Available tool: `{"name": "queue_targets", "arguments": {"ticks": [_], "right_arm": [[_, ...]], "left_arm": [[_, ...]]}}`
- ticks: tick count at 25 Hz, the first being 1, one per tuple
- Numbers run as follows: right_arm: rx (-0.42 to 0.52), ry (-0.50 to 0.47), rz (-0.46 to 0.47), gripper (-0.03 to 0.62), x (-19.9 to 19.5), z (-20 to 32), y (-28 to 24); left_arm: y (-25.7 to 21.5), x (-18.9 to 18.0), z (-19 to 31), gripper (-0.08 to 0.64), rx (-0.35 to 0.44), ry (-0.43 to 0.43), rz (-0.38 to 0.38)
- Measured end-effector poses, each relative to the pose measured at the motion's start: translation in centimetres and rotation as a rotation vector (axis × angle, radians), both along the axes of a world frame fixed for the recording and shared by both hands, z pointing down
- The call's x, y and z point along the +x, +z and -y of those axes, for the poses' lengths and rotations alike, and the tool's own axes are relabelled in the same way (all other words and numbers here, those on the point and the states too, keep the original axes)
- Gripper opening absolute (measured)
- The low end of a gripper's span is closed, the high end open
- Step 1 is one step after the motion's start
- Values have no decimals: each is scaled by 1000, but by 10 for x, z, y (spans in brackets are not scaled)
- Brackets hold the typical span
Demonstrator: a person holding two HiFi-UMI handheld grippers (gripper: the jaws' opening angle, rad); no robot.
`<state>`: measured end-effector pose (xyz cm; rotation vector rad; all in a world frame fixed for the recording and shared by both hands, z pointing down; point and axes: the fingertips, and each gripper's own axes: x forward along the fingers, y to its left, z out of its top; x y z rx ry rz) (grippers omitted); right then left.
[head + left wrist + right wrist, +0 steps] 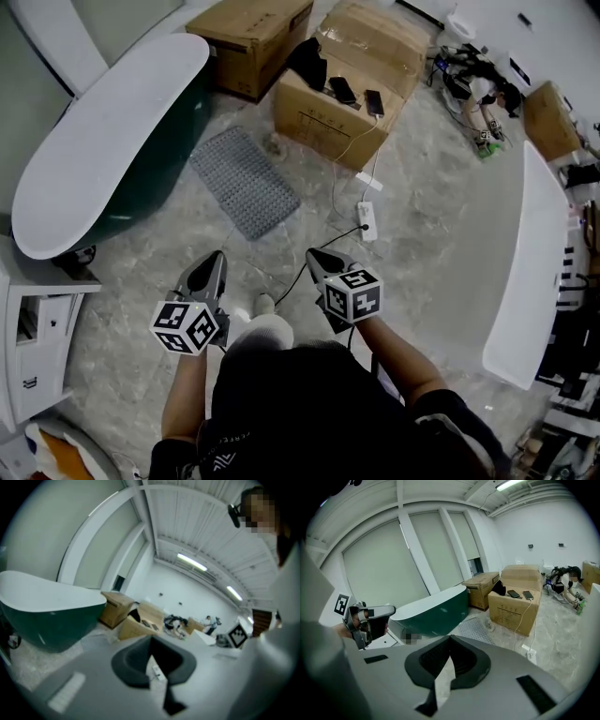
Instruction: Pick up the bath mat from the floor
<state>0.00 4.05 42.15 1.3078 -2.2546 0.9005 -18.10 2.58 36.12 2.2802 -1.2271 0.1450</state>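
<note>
The grey textured bath mat [246, 181] lies flat on the marble floor between the bathtub and a cardboard box, and it also shows in the right gripper view [476, 629]. Both grippers are held side by side above the floor, well short of the mat and apart from it. The left gripper [217, 255] points forward with its jaws together and nothing between them [151, 638]. Beside it, the right gripper [314, 253] is likewise shut and empty [450, 637]. Each carries a marker cube.
A dark green bathtub [112, 141] with a white rim stands left of the mat. Two cardboard boxes [352, 84] sit behind it, with phones on one. A power strip [367, 221] and cables lie to the right. A white cabinet [28, 347] is at the left, a white panel [525, 272] at the right.
</note>
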Motion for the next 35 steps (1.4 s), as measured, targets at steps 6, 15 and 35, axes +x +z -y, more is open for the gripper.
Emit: {"name": "queue_targets", "arguments": {"ticks": [6, 15, 35], "right_arm": [[-17, 34, -11, -9, -6, 26, 8], [-44, 81, -22, -9, 30, 75, 32], [-139, 44, -14, -9, 87, 238, 109]], "left_arm": [[12, -15, 38, 6, -6, 38, -14], [38, 29, 84, 6, -38, 94, -4], [96, 95, 225, 6, -170, 65, 47]]}}
